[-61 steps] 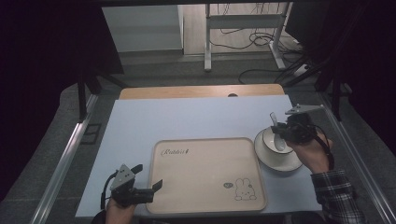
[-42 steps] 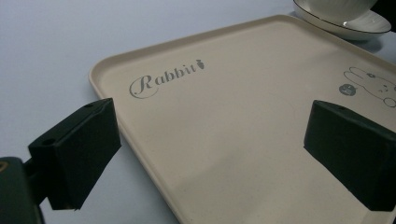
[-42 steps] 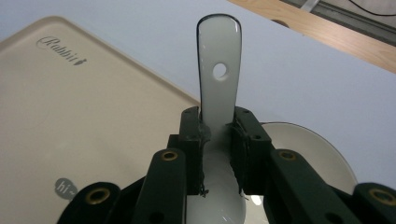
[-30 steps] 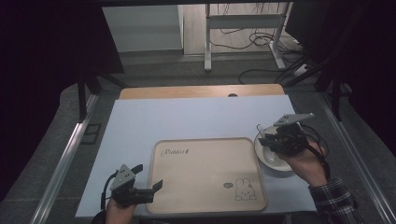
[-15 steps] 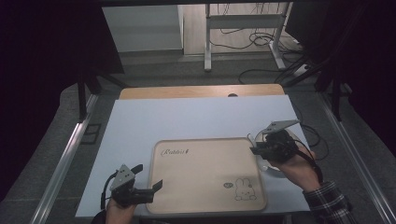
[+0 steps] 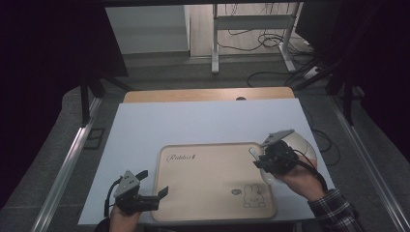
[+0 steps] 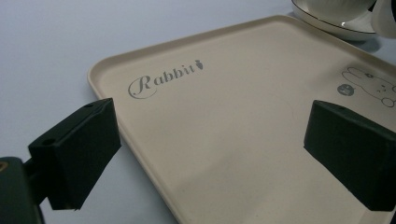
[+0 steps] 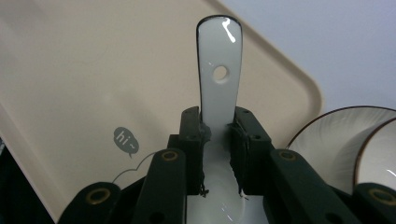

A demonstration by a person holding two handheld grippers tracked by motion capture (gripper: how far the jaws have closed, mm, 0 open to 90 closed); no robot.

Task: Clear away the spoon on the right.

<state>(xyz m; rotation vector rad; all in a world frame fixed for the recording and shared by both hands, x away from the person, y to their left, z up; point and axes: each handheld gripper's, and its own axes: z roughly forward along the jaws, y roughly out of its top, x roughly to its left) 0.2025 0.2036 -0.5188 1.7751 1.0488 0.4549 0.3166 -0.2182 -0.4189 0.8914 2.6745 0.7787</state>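
Observation:
A white ceramic spoon [image 8: 218, 79] with a hole in its handle is clamped between the jaws of my right gripper [image 8: 218, 126]. Its handle points out over the right part of the beige tray [image 8: 93, 70]. In the high view the right gripper [image 6: 261, 160] hangs over the tray's right edge [image 6: 270, 193], with the spoon handle [image 6: 253, 153] jutting left. My left gripper [image 6: 153, 182] rests at the tray's near left corner. In the left gripper view its jaws stand wide apart over the tray [image 7: 224, 121], nothing between them.
A white dish with a dark rim [image 8: 327, 135] holds a white cup [image 8: 380, 154] just right of the tray; the dish [image 6: 305, 145] sits behind my right hand. The tray lies on a pale blue table top [image 6: 203, 123].
My right gripper has come left and down from above the white dish to the tray's right edge, carrying the spoon. The left gripper has stayed put.

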